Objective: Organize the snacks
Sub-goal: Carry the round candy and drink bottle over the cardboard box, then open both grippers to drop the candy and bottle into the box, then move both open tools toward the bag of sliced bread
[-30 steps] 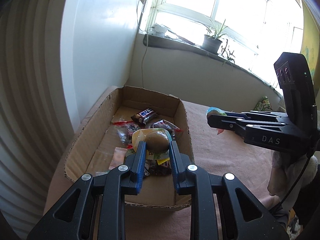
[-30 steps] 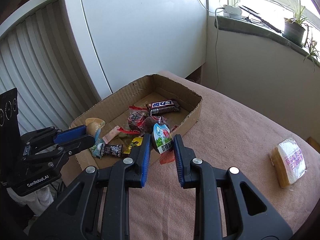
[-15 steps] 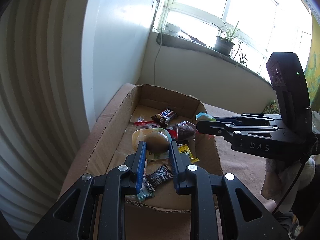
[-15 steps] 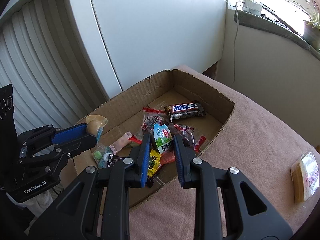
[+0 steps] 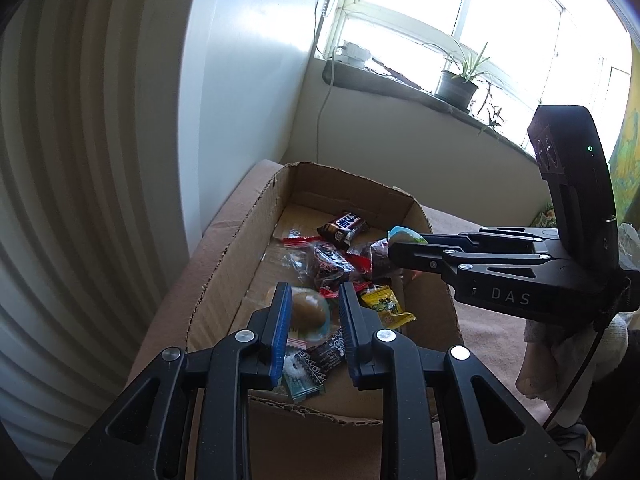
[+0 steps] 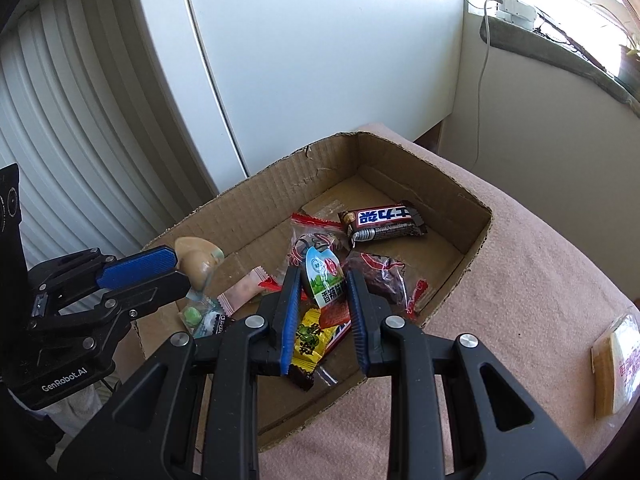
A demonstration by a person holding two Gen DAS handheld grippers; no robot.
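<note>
I hold both tongs over the cardboard box (image 6: 420, 184) — my left gripper (image 5: 310, 312) clamps a brown bun packet (image 5: 306, 312), my right gripper (image 6: 322, 284) pinches a green-and-white sachet (image 6: 324, 276) above the loose snacks.

Both grippers are black plastic linkages with round silver screws at the pivots and blue ribbed pads inside the fingers. The left gripper (image 5: 311, 308) reads "GenRobot.AI" on its body; the right gripper (image 6: 323, 291) reads "DAS", with a black cable at its rear.
</note>
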